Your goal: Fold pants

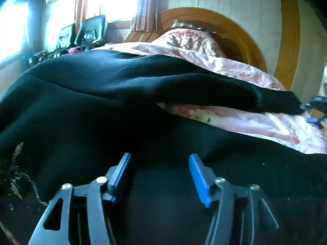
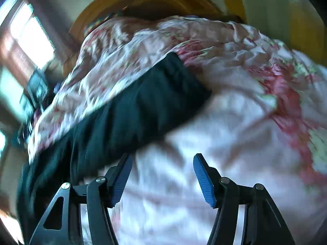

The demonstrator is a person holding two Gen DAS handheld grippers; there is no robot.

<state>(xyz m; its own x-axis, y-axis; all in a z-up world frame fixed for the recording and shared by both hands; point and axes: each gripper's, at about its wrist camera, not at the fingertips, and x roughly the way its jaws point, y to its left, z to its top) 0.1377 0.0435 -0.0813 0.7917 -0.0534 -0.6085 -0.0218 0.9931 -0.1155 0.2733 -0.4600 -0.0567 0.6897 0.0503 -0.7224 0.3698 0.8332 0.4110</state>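
Black pants (image 1: 102,94) lie spread across a bed with a pink floral quilt (image 1: 255,126). One leg stretches to the right, its cuff (image 1: 286,102) near the right gripper, which shows at the right edge (image 1: 314,110). My left gripper (image 1: 160,159) is open and empty, low over the black cloth near me. In the blurred right wrist view, my right gripper (image 2: 162,161) is open and empty over the quilt (image 2: 224,132), with a pant leg (image 2: 143,110) just ahead and to the left of its left finger.
A curved wooden headboard (image 1: 235,30) stands at the far end of the bed, with a patterned pillow (image 1: 188,24) against it. Bright windows with curtains (image 1: 143,6) and dark chairs (image 1: 90,30) are at the far left.
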